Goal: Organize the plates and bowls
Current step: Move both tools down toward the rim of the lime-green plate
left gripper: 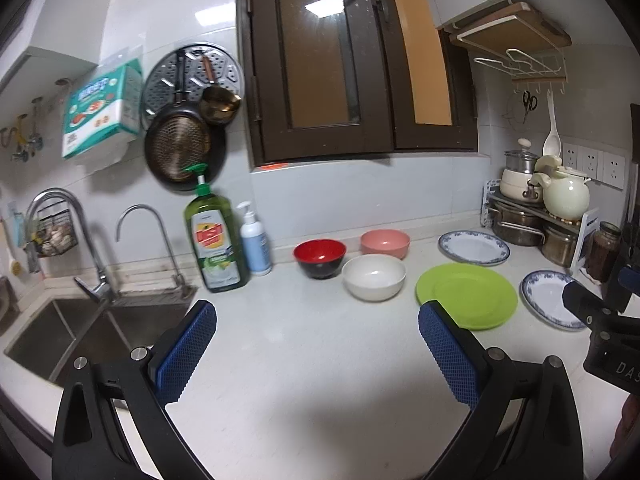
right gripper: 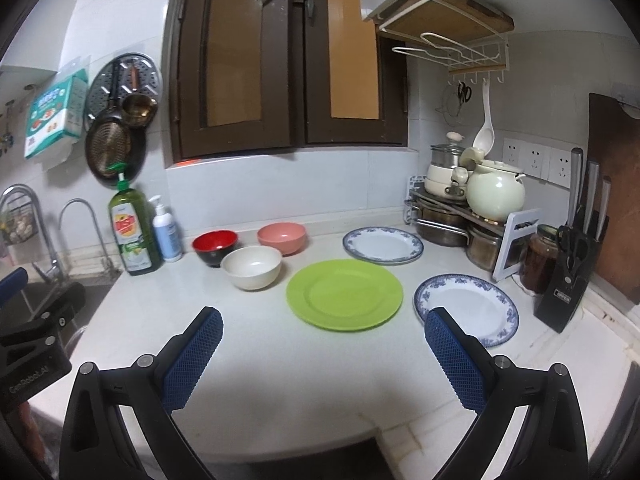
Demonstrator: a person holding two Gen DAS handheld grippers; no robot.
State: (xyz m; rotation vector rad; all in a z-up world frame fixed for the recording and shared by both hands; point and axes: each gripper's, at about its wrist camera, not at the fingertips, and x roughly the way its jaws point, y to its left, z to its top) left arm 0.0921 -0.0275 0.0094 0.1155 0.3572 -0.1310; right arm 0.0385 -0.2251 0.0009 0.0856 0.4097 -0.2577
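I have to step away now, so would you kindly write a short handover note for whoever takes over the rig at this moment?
Left gripper: open, empty, above the counter near the sink.
Right gripper: open, empty, above the counter's front edge, in front of the plates.
Bowls, grouped close together, none nested: red bowl, pink bowl, white bowl.
Plates, all lying flat and separate: green plate in the middle, one blue-rimmed plate behind it, another blue-rimmed plate to its right, by the knife block.
Done: nothing stacked yet.
Left: probably nest the three bowls and stack the three plates.
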